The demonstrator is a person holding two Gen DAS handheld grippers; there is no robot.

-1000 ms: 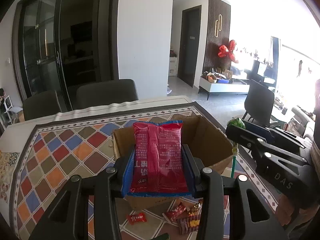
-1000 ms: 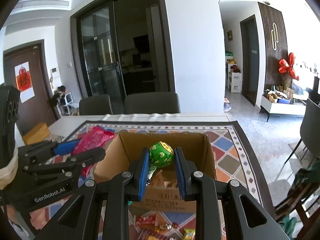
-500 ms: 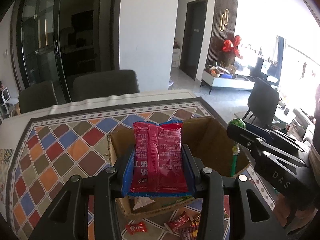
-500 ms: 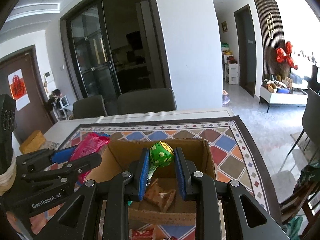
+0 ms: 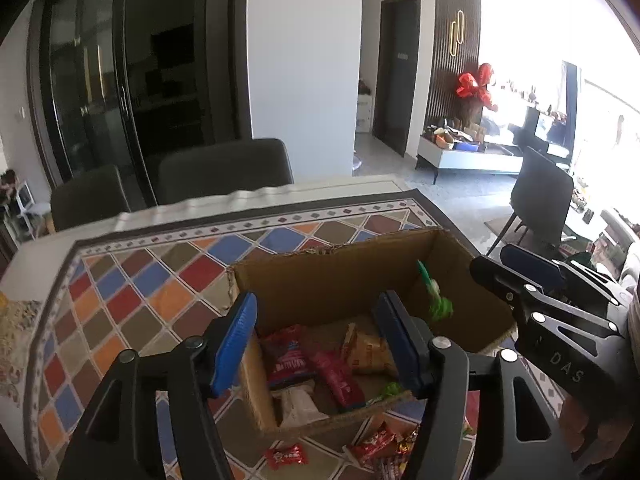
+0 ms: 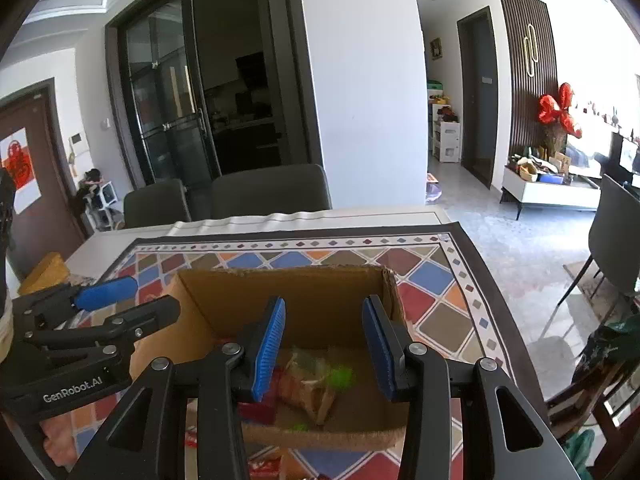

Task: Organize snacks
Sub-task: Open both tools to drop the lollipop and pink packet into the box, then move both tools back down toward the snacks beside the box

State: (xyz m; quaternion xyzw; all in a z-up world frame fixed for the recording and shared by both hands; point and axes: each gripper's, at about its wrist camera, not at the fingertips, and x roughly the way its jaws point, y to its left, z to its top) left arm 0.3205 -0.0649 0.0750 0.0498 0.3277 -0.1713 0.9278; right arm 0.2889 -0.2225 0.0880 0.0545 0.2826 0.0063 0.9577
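Left wrist view first: just opened up the left gripper (image 5: 316, 300) to about halfway, holding nothing now, blue ribbed pads bare. Dropped the red packet (image 5: 338, 376) straight into the cardboard box (image 5: 328, 280) below and ahead of the tips, so one more snack filed. Hard to pick out the fresh one among the red wrappers down there, probably the slanted glossy one between the pads. Also caught the green lollipop (image 5: 438, 304) mid-fall as a blur, just past the right-hand pad, against the box's inner wall and below the right gripper (image 5: 492, 262) off to that side. Crinkly foil and plastic all round in there, soft flat pouches, plus a tan biscuit-looking pack. Rough corrugated card on the box, ragged along the rim. Still got loose little candies (image 5: 286, 454) on the patterned tablecloth (image 5: 160, 280) under the near end of the tongs, outside the box, so not done yet. Over to the right wrist view: likewise just let go, parted a modest way, nothing between the pads. Looking into the same box directly beyond the tips, with a green smear of lollipop low between them, on top of the wrappers. Left gripper off to the left of these tongs, by the box's near corner, empty too.
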